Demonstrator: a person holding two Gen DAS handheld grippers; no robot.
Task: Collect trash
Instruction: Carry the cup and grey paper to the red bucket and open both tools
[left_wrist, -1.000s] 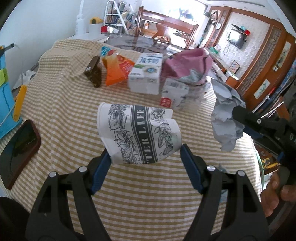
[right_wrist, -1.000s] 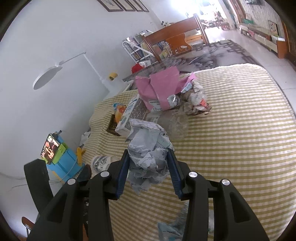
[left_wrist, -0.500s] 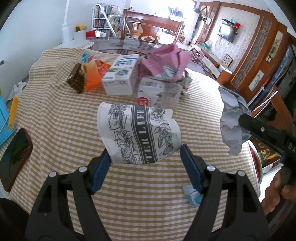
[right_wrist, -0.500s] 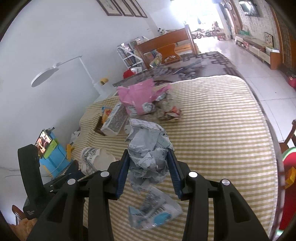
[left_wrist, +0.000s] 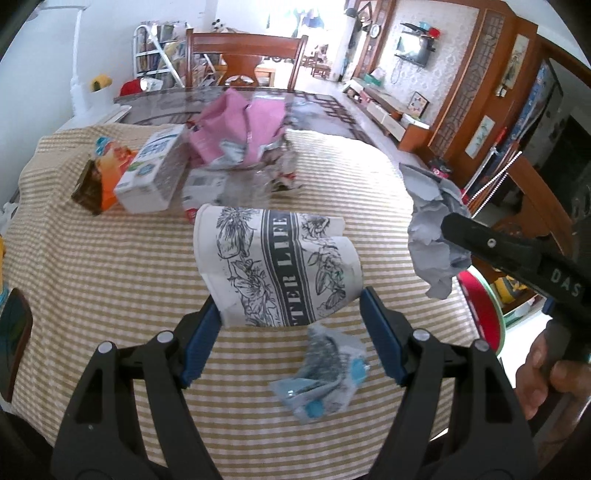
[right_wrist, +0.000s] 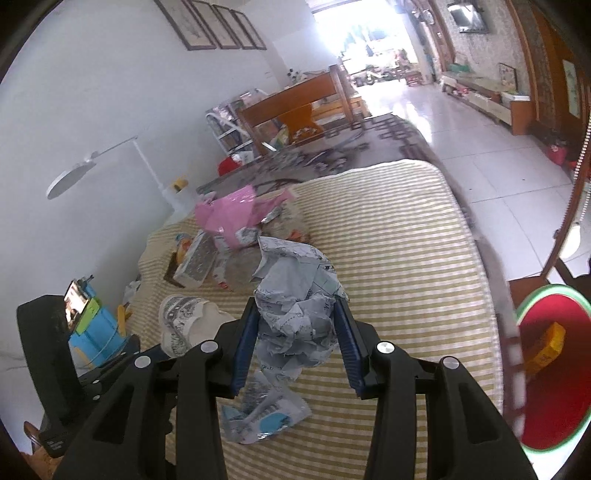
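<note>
- Since the earlier frames both my grippers have travelled toward the near right edge of the table (left_wrist: 369, 177); the trash pile at the far end has receded, and a clear wrapper with blue print (left_wrist: 325, 373), unseen at first, now lies on the cloth below my left gripper.
- Left gripper (left_wrist: 290, 325): jaws clamped on a crumpled paper cup (left_wrist: 280, 266), grip unchanged, cup held above the striped tablecloth.
- Right gripper (right_wrist: 295, 332): jaws clenched on a crumpled grey paper wad (right_wrist: 295, 306), also held clear of the cloth, same grip as before.
- Cup print reads "TER LIFE" on a dark band with black floral drawing; the right tool's arm shows the letters "DAS" in the left view.
- Left view only: my right hand (left_wrist: 546, 380) on the tool handle, and a dark phone (left_wrist: 13, 332) at the left table edge.
- Right view only: a red bin with green rim (right_wrist: 550, 369) beside the table's right edge, a yellow box (right_wrist: 546, 347) inside it; a white lamp (right_wrist: 74, 177) and framed pictures (right_wrist: 210, 22) on the wall.
- Both views: remaining pile at the far end, with pink wrapping (left_wrist: 240, 129), a white carton (left_wrist: 151, 170) with print too small to read, and an orange packet (left_wrist: 110, 173).
- A wooden chair (left_wrist: 247, 62) stands beyond the table.
</note>
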